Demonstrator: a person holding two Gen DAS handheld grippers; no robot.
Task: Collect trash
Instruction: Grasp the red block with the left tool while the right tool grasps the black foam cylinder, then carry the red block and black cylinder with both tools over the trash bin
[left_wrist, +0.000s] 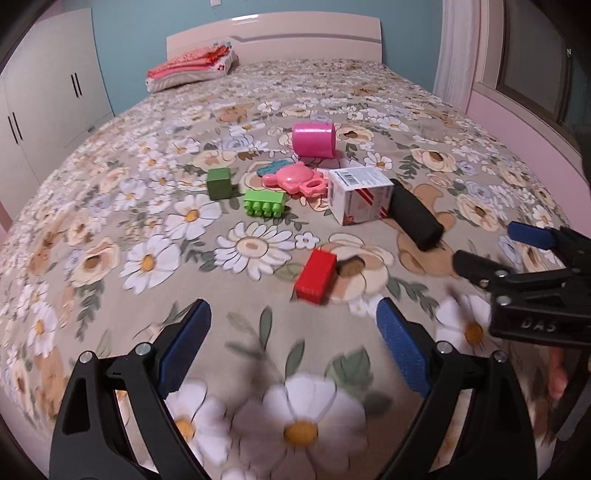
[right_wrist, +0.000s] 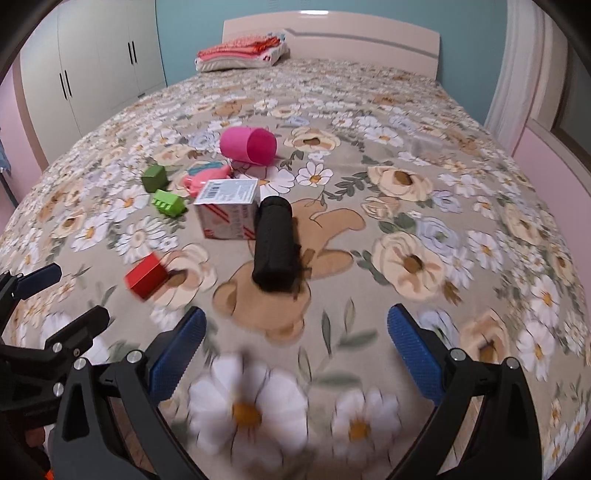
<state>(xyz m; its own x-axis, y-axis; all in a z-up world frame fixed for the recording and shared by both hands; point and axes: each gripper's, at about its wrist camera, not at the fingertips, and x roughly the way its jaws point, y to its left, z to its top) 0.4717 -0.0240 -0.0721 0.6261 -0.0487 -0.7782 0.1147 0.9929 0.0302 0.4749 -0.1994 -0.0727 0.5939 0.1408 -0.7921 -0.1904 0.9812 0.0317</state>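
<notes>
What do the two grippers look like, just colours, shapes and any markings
Both look alike: the left gripper and right gripper have matte black angular plastic frames with silver screws at the joints. Their fingers are long and flat, faced with textured blue pads. Raised lettering, apparently "DAS", shows on the right gripper's black body in the left wrist view. No cables show.

Teal toy (left_wrist: 272, 168) mostly hidden behind pink teether (left_wrist: 295, 180); red block (right_wrist: 146, 276) motion-blurred; near bedspread flowers (right_wrist: 246, 408) blurred, cut by btm edge.
</notes>
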